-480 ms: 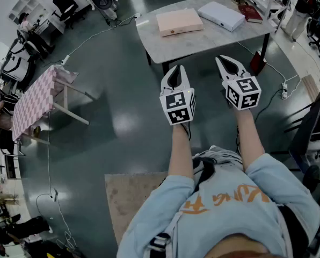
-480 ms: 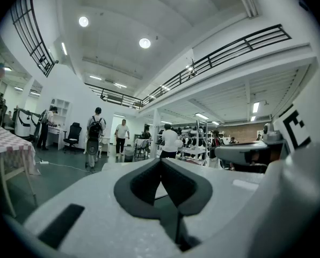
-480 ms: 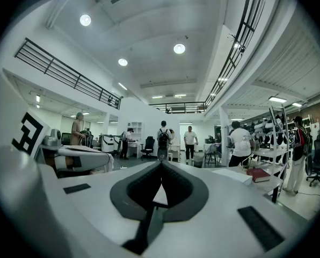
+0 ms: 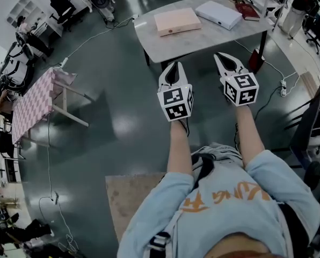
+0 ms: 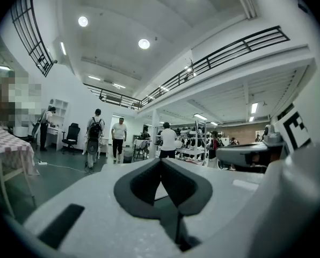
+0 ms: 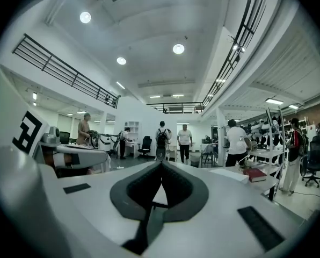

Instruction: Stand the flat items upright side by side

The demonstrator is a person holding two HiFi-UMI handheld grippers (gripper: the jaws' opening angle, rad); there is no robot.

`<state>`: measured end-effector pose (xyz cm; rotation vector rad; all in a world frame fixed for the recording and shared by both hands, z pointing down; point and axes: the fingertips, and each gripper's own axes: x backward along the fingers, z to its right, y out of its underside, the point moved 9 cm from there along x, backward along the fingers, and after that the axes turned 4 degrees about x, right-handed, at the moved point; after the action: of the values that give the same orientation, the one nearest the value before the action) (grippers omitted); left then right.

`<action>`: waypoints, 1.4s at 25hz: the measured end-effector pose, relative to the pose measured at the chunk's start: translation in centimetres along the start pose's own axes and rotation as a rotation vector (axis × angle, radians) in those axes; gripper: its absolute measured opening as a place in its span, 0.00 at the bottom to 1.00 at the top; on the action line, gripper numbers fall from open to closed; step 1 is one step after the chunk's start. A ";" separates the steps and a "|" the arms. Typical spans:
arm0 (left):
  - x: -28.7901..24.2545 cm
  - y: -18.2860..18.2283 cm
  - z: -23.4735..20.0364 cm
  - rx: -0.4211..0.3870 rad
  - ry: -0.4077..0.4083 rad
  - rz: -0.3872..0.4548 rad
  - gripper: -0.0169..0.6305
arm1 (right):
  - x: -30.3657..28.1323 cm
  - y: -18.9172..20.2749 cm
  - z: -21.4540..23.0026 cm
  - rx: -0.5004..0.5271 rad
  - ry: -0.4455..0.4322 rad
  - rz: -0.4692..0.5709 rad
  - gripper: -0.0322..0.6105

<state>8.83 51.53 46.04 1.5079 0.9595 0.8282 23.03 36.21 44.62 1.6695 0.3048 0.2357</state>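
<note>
Pink box (image 4: 179, 21), white box (image 4: 220, 14) and red book (image 4: 247, 12) lie flat on the worktop (image 4: 203, 39). Left gripper (image 4: 174, 66) and right gripper (image 4: 220, 57) hover near its edge, jaws clenched on nothing.

All lie flat on the table (image 4: 213, 36): peach book (image 4: 177, 21) at twelve o'clock, white book (image 4: 219, 14) at one, red book (image 4: 247, 12) just past it.

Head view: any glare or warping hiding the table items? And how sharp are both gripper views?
Head view: edges bend, soft lamp glare on the floor, none on the table, whose items read clearly. Left gripper view: strong fisheye, black corners, left tongs up close look soft. Right gripper view: same warp, right tongs soft, room behind sharper.
</note>
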 end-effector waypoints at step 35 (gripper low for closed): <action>-9.8 3.0 -8.2 0.021 -0.014 -0.103 0.05 | -13.8 3.8 2.0 -0.084 -0.029 -0.067 0.05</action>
<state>-2.32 45.94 50.24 1.4673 1.0292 0.7351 10.94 29.33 48.49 1.5761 0.3239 0.1719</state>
